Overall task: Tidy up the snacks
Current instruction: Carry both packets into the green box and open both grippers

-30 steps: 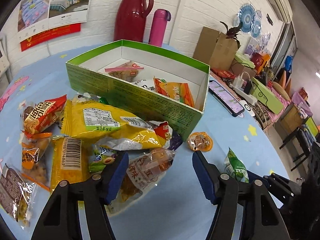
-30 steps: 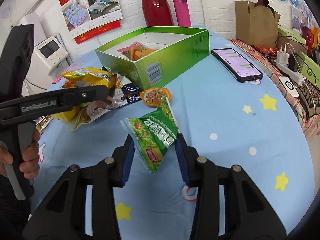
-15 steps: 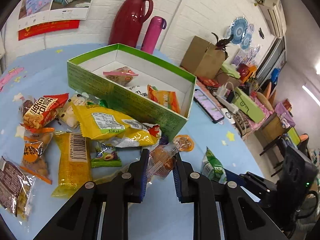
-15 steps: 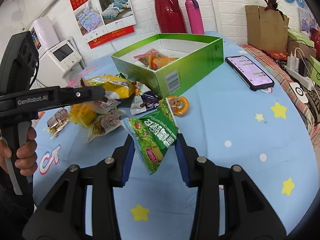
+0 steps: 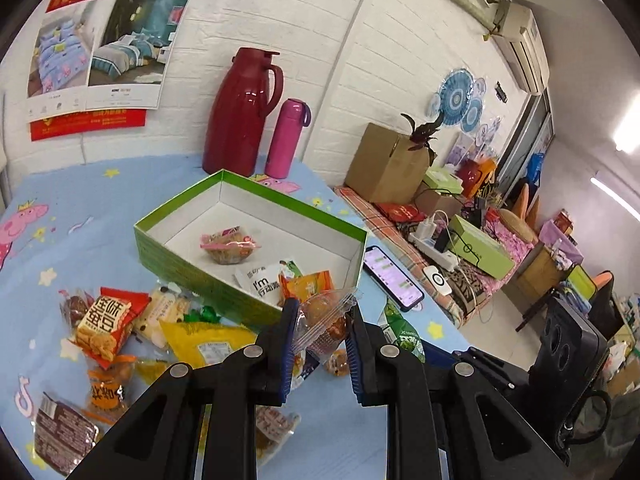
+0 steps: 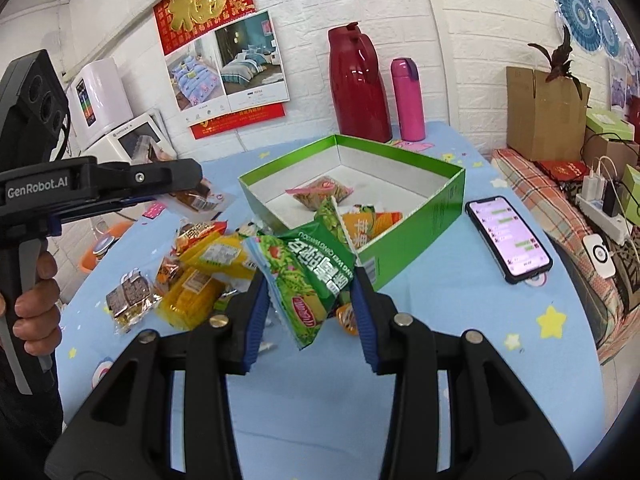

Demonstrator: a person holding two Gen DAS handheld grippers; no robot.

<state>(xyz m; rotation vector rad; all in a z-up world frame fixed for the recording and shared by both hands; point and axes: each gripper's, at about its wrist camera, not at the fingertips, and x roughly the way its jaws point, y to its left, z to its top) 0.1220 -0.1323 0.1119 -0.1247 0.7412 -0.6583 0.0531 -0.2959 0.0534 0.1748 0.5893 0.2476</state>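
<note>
Both grippers are up off the table since a second ago; left one was spread over the pile then, now its jaws pinch a clear packet [image 5: 324,322]. Left gripper [image 5: 321,344] holds it above the box's [image 5: 188,270] near wall. Packet's contents are brownish, label unreadable; its lower end is hidden behind the pads. Right gripper [image 6: 310,304] has its jaws clamped on a green bag [image 6: 310,276], which blocks my view of the box's [image 6: 416,236] near corner. I can't read most wrappers in the pile [image 6: 192,276] at 9 o'clock of the bag.

Table [image 6: 460,320] has a blue cloth with stars. Phone [image 6: 508,240] lies at 3 o'clock of the box, red jug [image 6: 358,88] and pink flask [image 6: 407,100] at 12 against a white brick wall. Cluttered shelf runs along the right edge.

A hand [image 6: 36,300] grips the left tool's handle at frame left, tool level, pointing right. Three packets already lie inside the box.
</note>
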